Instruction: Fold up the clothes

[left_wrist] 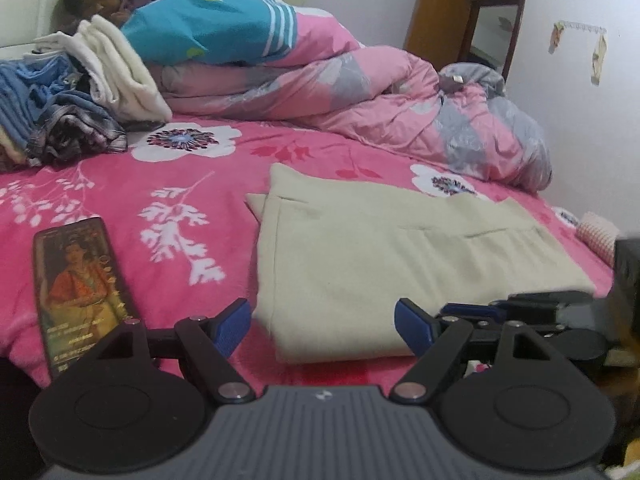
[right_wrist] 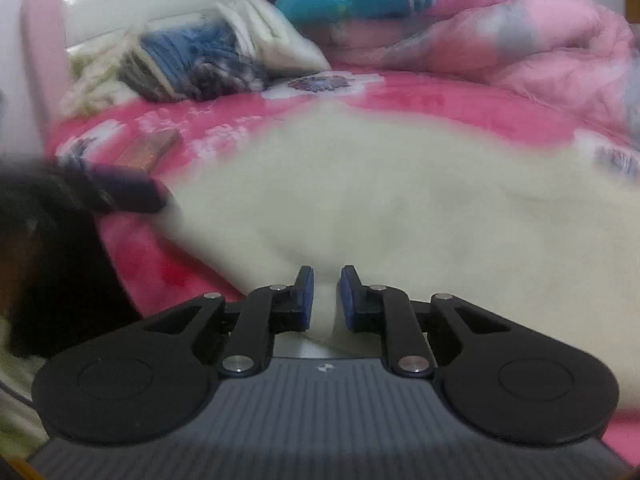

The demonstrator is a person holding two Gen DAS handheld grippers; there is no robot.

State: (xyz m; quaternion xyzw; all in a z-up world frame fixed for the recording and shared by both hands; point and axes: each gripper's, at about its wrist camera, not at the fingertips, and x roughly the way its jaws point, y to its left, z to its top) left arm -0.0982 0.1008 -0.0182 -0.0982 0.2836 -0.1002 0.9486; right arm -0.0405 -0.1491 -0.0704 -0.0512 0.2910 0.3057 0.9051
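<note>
Cream garment point(left_wrist: 404, 264) folded flat on the pink bed point(left_wrist: 160, 184); left tongs point(left_wrist: 324, 324) spread wide, empty; right tongs point(right_wrist: 325, 296) narrowed, pinching its near edge.

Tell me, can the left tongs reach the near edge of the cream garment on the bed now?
Probably yes. The left tongs are open and the cream garment lies flat just ahead, its near edge between the fingers with nothing on it. The phone lies off to the left.

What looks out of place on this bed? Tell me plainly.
A phone with its screen lit lies on the pink bedsheet, left of the cream garment being folded. The garment's near edge bunches between the right claw's pads; the left claw is open.
</note>
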